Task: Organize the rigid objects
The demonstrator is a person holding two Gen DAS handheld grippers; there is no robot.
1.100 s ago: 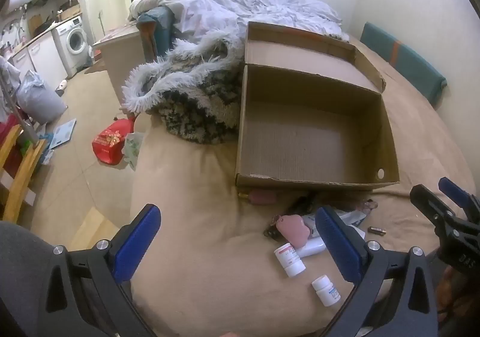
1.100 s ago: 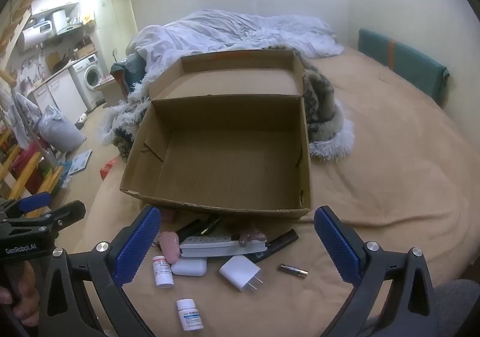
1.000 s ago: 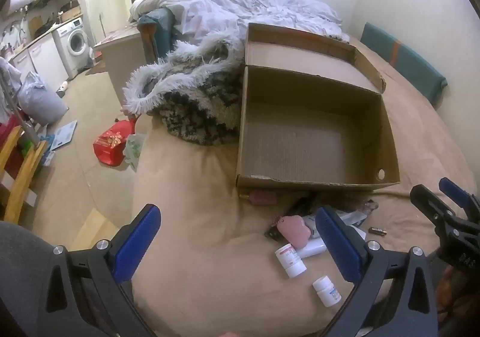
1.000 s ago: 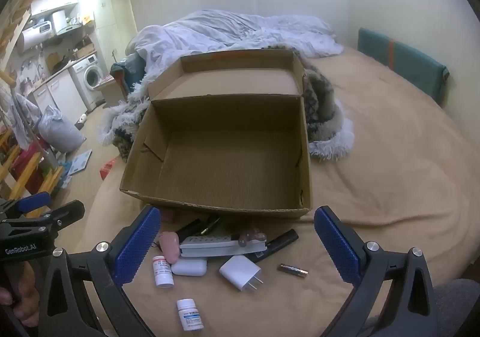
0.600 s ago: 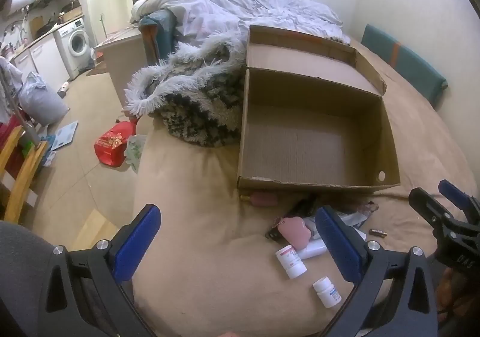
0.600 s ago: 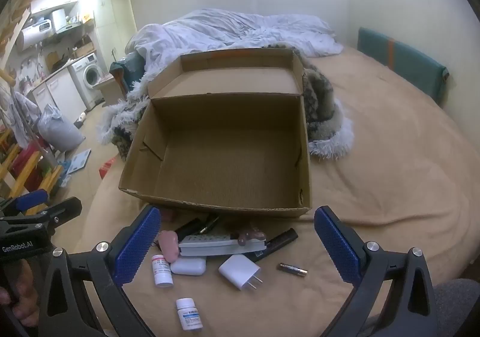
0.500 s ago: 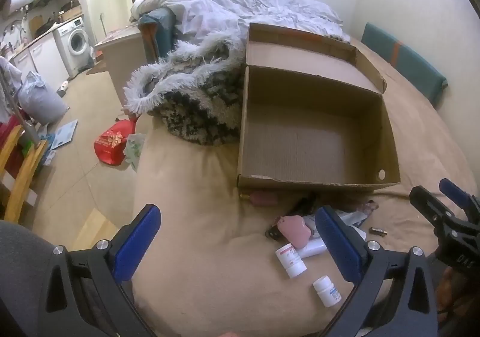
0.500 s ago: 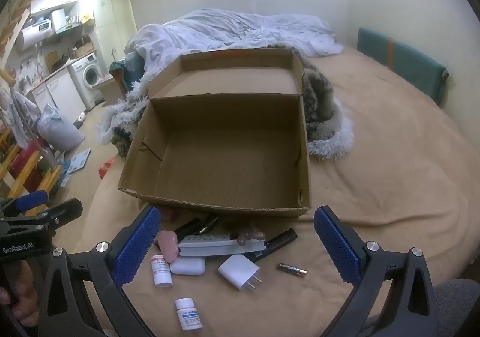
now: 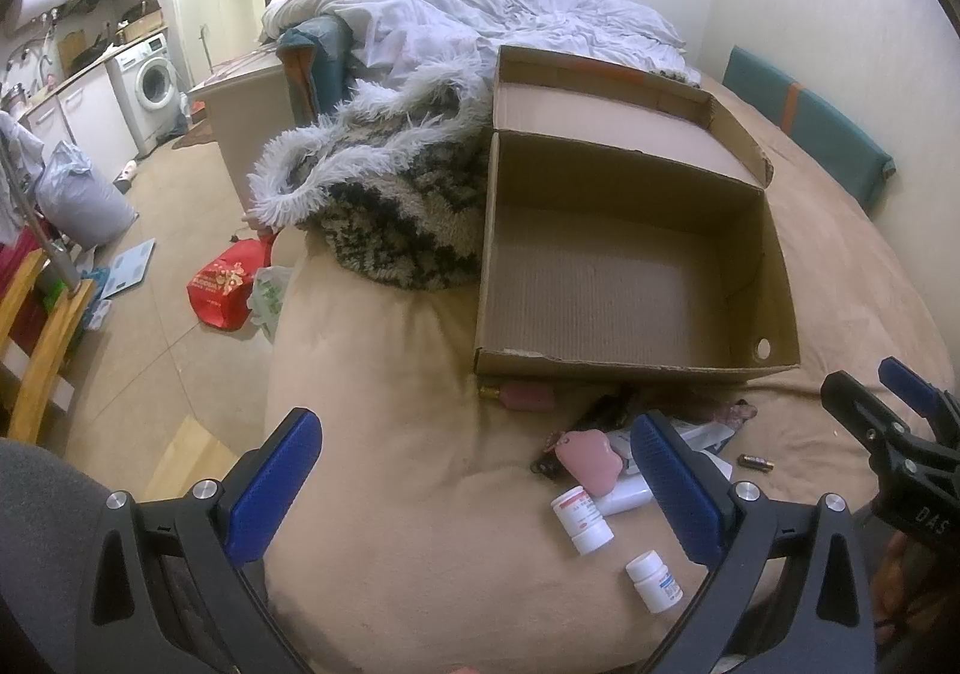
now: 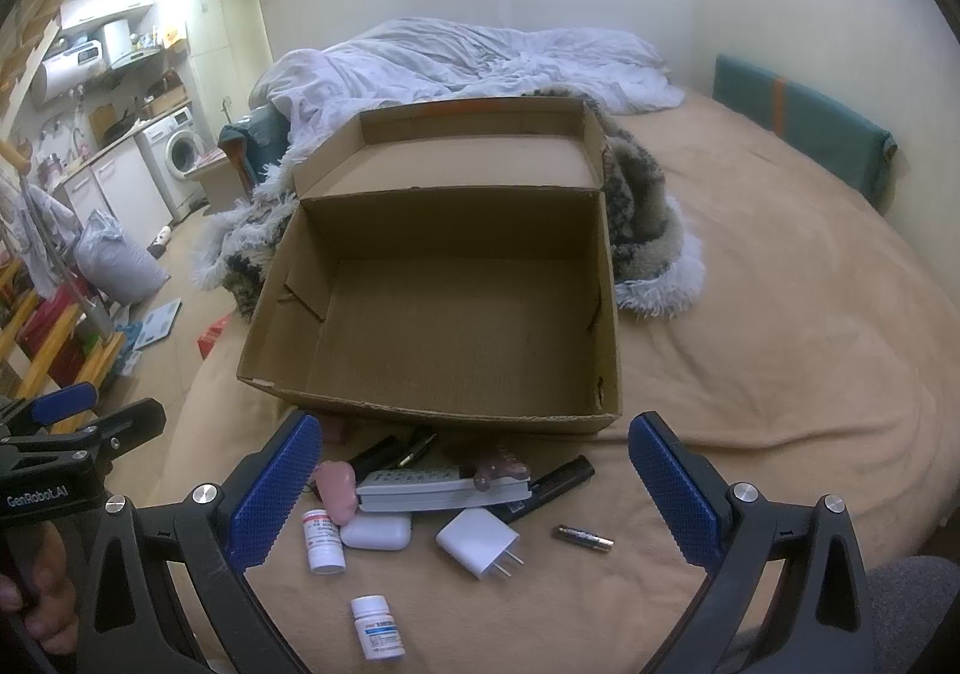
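We've got both grippers spread wide, nothing held: left gripper (image 9: 474, 479), right gripper (image 10: 474, 479). Cardboard box (image 10: 444, 314) sits mid-bed (image 10: 780, 344), lid back, interior bare. Small items bunched just beside box's near edge: remote (image 10: 441, 488), charger (image 10: 477, 542), battery (image 10: 582, 536), two pill bottles (image 10: 378, 626). Bare bed right of box.
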